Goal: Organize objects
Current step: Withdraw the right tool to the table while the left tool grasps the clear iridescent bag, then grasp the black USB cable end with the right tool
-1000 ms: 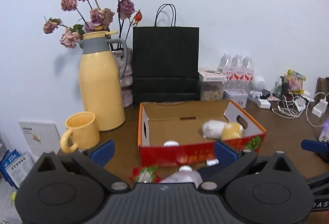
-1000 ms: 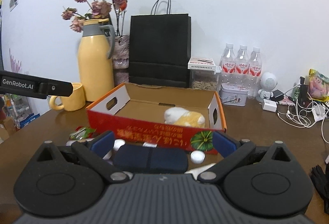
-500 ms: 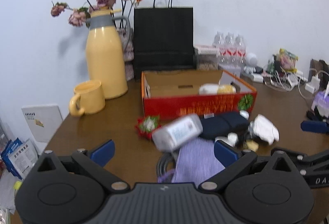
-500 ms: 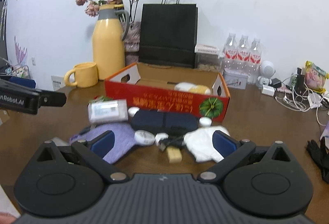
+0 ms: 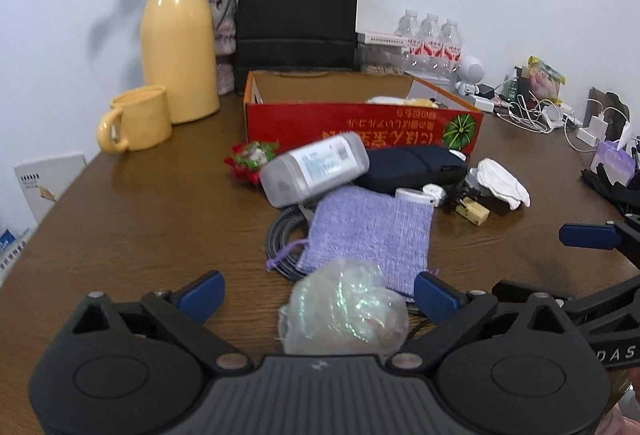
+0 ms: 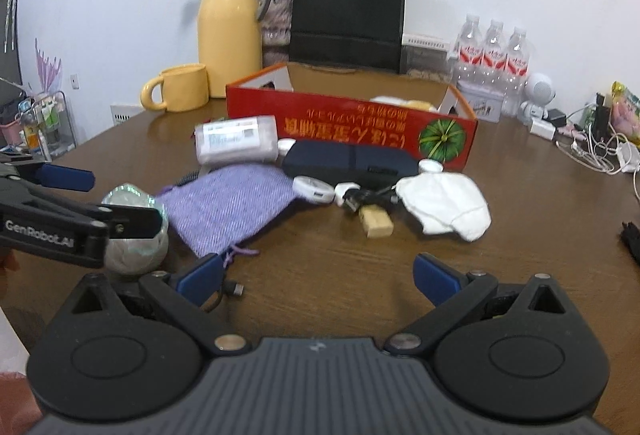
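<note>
Both hand-held grippers are coming down toward the clutter lying on the desk [image 5: 132, 219] in front of the red cardboard box [image 5: 360, 125]. The left hand-held gripper [image 5: 318, 295] is standing apart, its jaws having just been closing a little, and a crinkly iridescent ball [image 5: 344, 315] is now sitting between them, with neither pad visibly pressing on it. The right hand-held gripper [image 6: 318, 277] is also apart, holding nothing, over bare desk just short of the purple knit pouch [image 6: 228, 203]. That suggests the ball is the first pick.

Compared with 1 second ago, both views are tilting lower: the box was filling the foreground then, and the pouch, white glove [image 6: 444, 211] and dark case [image 6: 348, 161] were mostly hidden.
</note>
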### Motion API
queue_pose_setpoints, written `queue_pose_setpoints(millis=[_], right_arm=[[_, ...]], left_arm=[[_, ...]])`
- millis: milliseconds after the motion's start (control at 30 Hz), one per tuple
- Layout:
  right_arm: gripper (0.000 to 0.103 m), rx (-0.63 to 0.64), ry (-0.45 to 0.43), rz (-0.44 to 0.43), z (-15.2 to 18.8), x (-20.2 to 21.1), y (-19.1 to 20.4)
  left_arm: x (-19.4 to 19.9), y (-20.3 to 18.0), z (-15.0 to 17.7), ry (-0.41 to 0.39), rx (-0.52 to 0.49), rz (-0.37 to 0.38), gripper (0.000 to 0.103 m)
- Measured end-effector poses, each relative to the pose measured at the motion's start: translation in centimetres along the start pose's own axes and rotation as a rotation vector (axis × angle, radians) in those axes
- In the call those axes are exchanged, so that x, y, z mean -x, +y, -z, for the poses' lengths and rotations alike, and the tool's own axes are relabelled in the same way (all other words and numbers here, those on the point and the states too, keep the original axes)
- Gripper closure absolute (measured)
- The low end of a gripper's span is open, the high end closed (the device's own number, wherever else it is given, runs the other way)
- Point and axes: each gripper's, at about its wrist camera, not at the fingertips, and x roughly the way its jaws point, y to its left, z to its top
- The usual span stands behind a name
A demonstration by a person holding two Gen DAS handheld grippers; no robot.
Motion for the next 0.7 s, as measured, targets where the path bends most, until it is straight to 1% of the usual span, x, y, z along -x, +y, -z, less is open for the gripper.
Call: queue_pose_setpoints(millis=[33,67,100,133,200,300,533,700], right_arm=[[0.0,0.001,0.006,0.001,0.1,-0.2,0.0],[0.0,0.001,0.011,0.0,0.2,-0.3,0.1],[0.0,0.002,0.015,0.0,0.2,-0.3,0.2],[0.0,0.002,0.018,0.0,0.3,-0.4,0.2],[0.0,0.004,0.023,-0.003,0.4,-0.5,0.3],[0.0,0.008,0.03,-0.01,0.5,-0.7,0.6],[0.0,0.026,0.043,-0.051,0.6,-1.3,1.6],[0.0,0.023,0.065,-0.067,0.7,-2.2,1.9]], left_arm=[[-0.3,0.1,0.2,0.008,0.008,0.005,0.022],[-0.5,0.2,0.6,0.016,0.021,0.02,0.045],[-0.7,0.5,0.8,0.03,0.035,0.031,0.057],[-0.9,0.7,1.1,0.039,0.049,0.038,0.059],[-0.5,1.0,1.5,0.018,0.057,0.044,0.06],[0.2,1.2,1.8,-0.002,0.044,0.021,0.06],[1.2,2.5,2.2,-0.003,0.055,-0.025,0.06],[2.4,3.4,2.6,-0.023,0.061,-0.054,0.06]])
